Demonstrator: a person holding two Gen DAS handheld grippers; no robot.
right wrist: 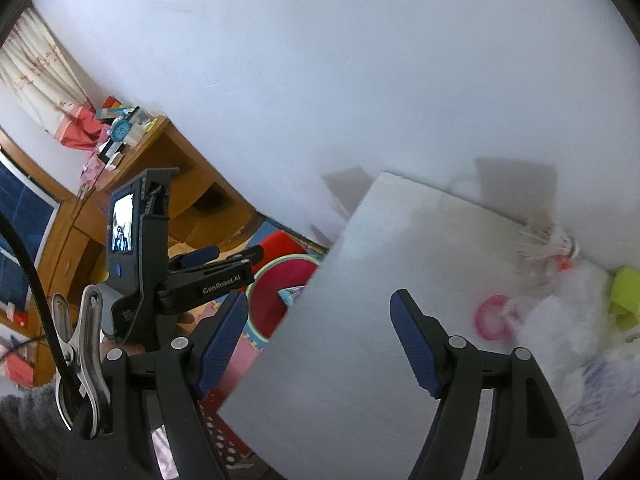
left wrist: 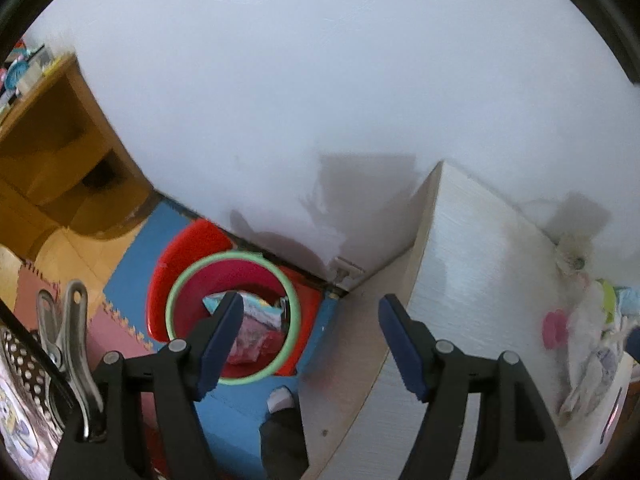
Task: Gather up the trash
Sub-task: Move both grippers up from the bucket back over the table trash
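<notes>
Two fisheye views from hand-held grippers, both angled down toward a white table [left wrist: 472, 280] set against a pale wall.

Left wrist view: left gripper [left wrist: 312, 336] with blue-padded jaws spread wide, nothing between them. Directly below, on the floor beside the table's edge, a red bin [left wrist: 188, 304] with a pale green rim, standing on blue and pink foam floor mats [left wrist: 128, 276]. Inside the bin, trash wrappers [left wrist: 260, 320], light blue and pink, partly hidden behind the left blue pad. At the table's far right, blurred white crumpled paper [left wrist: 592, 344] and a pink ring [left wrist: 554, 328] lying on the tabletop. Wooden shelf unit [left wrist: 60, 152] at upper left.

Right wrist view: right gripper [right wrist: 320, 344] above the tabletop, jaws likewise wide apart and empty. To its left, the other gripper seen from the side, with a small lit screen [right wrist: 122, 222], hanging over the bin. On the table to the right, a blurred heap of white paper, the pink ring just beside it, and a yellow-green object [right wrist: 624, 292] at the far edge. Curtain [right wrist: 36, 76] at upper left.
</notes>
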